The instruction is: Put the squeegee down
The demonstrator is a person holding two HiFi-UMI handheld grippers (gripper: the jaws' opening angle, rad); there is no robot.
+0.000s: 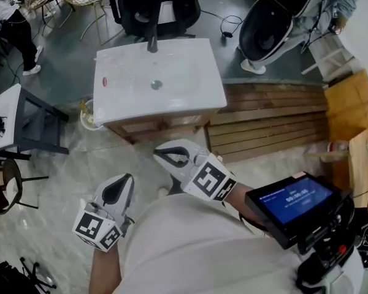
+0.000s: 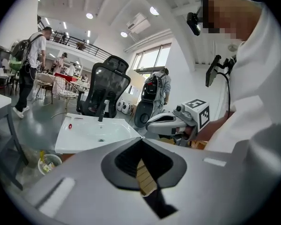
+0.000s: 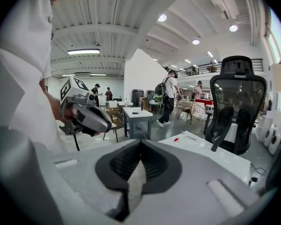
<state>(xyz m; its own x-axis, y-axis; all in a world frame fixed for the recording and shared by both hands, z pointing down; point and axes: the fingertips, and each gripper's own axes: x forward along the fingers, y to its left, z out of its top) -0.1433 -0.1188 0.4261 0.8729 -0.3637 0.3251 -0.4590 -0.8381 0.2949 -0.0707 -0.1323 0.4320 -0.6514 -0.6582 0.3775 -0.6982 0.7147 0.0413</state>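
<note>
Three views, one moment.

**Head view.** You hold the left gripper and the right gripper low in front of your white shirt. Both point ahead toward a white sink set on a wooden cabinet. On each gripper the jaw tips meet and nothing lies between them. The squeegee appears in none of the views, so its place and long axis cannot be told. A black faucet stands at the sink's far edge. A small bin sits just beside the cabinet's left corner, and a slatted wooden pallet lies to its right. The floor under you is pale and marbled, and turns grey beyond the sink. A screen with a blue display is mounted at your right.

**Left gripper view.** The left gripper has its jaws closed tip to tip and empty. Past them are the sink, a black office chair behind it, and your right gripper to the right.

**Right gripper view.** The right gripper is likewise closed on nothing. Your left gripper hangs at the left, a grey table stands farther off, and people stand in a high, white-ceilinged hall.
</note>
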